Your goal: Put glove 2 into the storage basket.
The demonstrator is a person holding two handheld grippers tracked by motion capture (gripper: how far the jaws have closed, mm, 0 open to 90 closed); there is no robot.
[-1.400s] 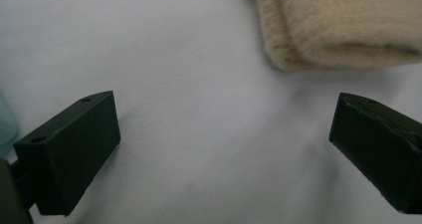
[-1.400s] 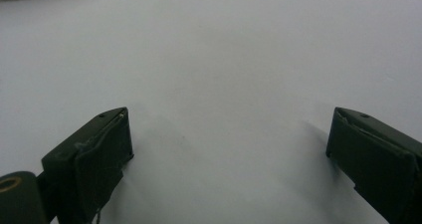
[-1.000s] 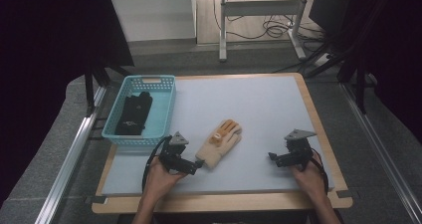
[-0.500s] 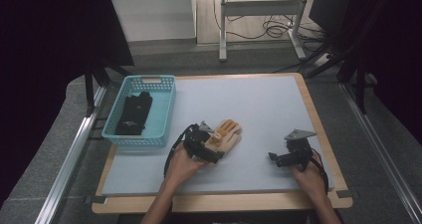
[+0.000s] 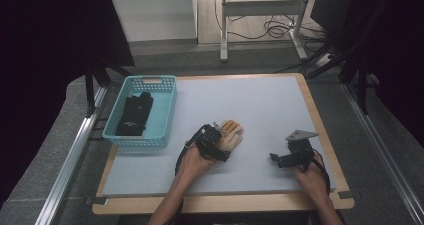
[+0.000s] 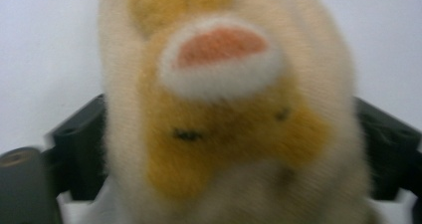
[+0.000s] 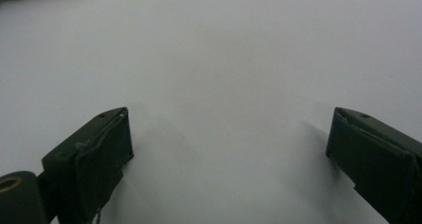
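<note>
So over on the left there's a blue basket (image 5: 167, 110) sitting on the worktop (image 5: 260, 105) with a black glove (image 5: 134, 114) lying in it, long way running front to back. Moving right, the left tool (image 5: 216, 141) is right on top of the tan glove (image 5: 231, 135), which lies near the middle of the worktop, just beside the basket's front right corner. The glove's long axis runs diagonally, cuff end toward the person and fingers pointing up and to the right, so the tool comes at it from the cuff side, pretty much along its length. In the left gripper view the glove (image 6: 224, 119) sits between the two jaws, which stand wide on either side of it; I can't tell if they actually press on it yet. It looks like a fuzzy knit thing, cream with orange-yellow patches, a white-ringed orange spot and a few small dark marks, soft and floppy I'd guess. Farther right, the right tool (image 5: 285, 158) rests well apart from the glove, jaws spread wide over bare worktop (image 7: 239, 59), holding nothing. Left hand is clearly the nearer one.
</note>
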